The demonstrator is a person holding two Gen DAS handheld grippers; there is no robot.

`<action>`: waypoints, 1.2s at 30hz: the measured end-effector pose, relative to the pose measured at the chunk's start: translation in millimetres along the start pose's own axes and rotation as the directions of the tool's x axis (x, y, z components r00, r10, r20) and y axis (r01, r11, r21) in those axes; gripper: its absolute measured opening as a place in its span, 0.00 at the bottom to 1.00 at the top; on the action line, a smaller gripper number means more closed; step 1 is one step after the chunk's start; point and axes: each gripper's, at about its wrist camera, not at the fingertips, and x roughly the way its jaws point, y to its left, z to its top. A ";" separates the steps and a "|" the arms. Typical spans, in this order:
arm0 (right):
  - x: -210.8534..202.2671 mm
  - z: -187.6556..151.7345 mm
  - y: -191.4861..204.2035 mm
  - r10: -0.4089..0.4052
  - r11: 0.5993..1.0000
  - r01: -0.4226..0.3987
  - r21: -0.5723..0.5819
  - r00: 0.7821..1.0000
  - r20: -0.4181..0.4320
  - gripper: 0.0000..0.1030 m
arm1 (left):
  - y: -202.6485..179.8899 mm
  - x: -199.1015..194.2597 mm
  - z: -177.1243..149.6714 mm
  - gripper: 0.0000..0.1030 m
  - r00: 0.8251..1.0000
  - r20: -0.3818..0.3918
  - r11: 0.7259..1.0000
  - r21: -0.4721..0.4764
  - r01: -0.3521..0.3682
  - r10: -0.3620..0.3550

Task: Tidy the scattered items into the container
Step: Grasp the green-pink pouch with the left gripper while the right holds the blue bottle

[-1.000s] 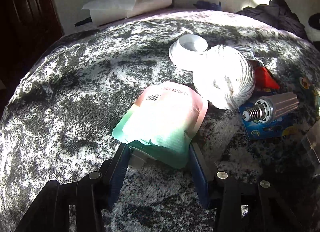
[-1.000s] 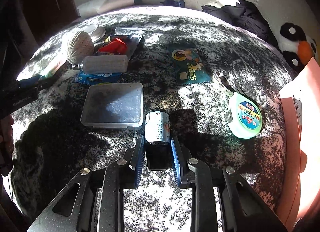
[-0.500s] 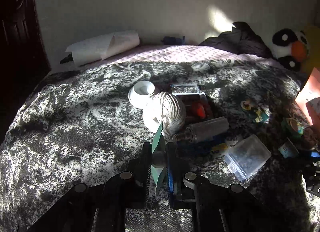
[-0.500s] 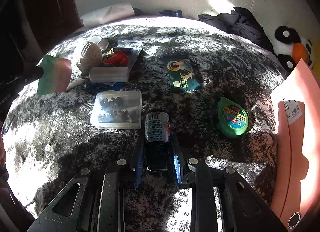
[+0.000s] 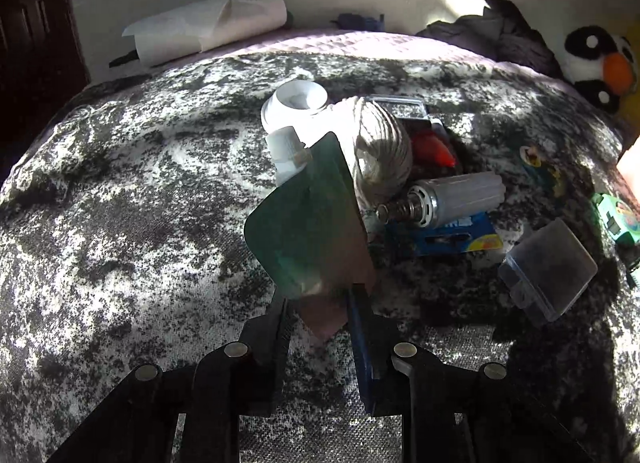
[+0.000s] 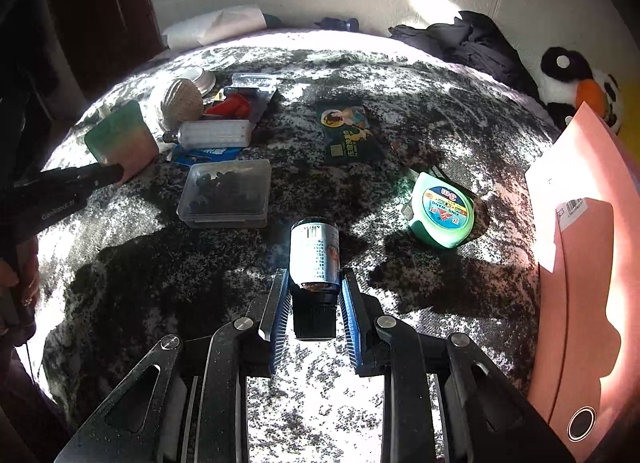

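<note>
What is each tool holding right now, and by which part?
Left tool: green spout pouch, by its bottom edge. Right tool: small bottle, by its black cap end.

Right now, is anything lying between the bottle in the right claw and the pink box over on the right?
Only the green tape measure lies on the blanket between the bottle, gripped in the right claw, and the pink box. It sits further from the camera than the straight path, so a lifted carry should probably clear it.

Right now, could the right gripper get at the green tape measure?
Probably not yet. The right gripper is shut on a small bottle, so its jaws are full. The tape measure lies uncovered on the blanket ahead to its right, with nothing between them.
</note>
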 end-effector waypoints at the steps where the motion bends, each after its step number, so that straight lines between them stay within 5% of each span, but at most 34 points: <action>1: 0.1 0.3 -1.7 -0.001 1.000 0.001 0.002 1.000 -0.001 0.25 | -1.0 -0.6 3.7 0.25 1.000 0.016 1.000 -0.003 0.011 -0.011; 3: 0.5 0.1 -3.6 -0.001 1.000 0.001 0.006 1.000 -0.003 0.25 | -3.1 4.4 9.3 0.32 0.999 0.013 0.999 -0.005 0.041 -0.040; 5: 1.5 -0.8 -3.4 0.000 1.000 0.000 0.005 1.000 -0.007 0.25 | -4.6 12.6 12.2 0.53 0.999 0.009 0.999 0.000 0.033 -0.033; 10: 3.4 -3.6 -2.1 0.004 1.000 -0.004 -0.005 1.000 -0.016 0.25 | 7.0 30.9 19.5 0.57 0.999 0.009 0.996 -0.080 0.044 -0.043; 12: 4.1 -4.0 -3.2 0.003 1.000 -0.003 -0.008 1.000 -0.019 0.25 | 9.5 33.6 20.0 0.40 0.999 0.006 0.994 -0.099 0.038 -0.038; 13: 4.4 -4.0 -2.5 0.001 1.000 -0.002 -0.008 1.000 -0.020 0.25 | 9.4 35.1 19.7 0.13 0.999 -0.008 0.995 -0.095 0.030 -0.031; 16: 3.8 -3.0 -3.0 -0.005 1.000 0.005 -0.010 1.000 -0.017 0.25 | 4.5 26.2 17.6 0.00 1.000 0.009 0.995 -0.092 0.027 -0.026; 26: -16.2 -2.3 1.9 0.010 1.000 -0.009 -0.010 1.000 0.027 0.25 | -9.5 -49.0 21.4 0.00 0.988 0.133 0.993 -0.077 0.094 -0.083; 31: -29.6 -8.6 2.6 0.015 1.000 -0.015 -0.006 0.999 0.046 0.25 | -26.8 -58.5 12.6 0.00 0.997 0.063 0.999 0.027 0.042 -0.043; 33: -30.9 -11.5 2.1 0.019 1.000 -0.019 -0.001 0.999 0.043 0.25 | -36.1 -50.0 7.1 0.30 0.997 0.075 0.996 0.090 0.028 -0.035; 34: -30.3 -12.2 3.1 0.021 1.000 -0.021 -0.002 0.999 0.038 0.25 | -39.0 -46.2 4.7 0.68 0.994 0.103 0.994 0.109 0.013 -0.024; 35: -29.4 -13.2 4.2 0.024 1.000 -0.024 -0.007 0.999 0.036 0.25 | -41.6 -40.8 3.2 0.87 0.992 0.126 0.993 0.118 -0.015 0.000; 36: -28.8 -13.2 5.4 0.027 1.000 -0.027 -0.010 0.999 0.035 0.25 | -43.3 -33.3 3.3 0.87 0.990 0.138 0.992 0.123 -0.041 0.024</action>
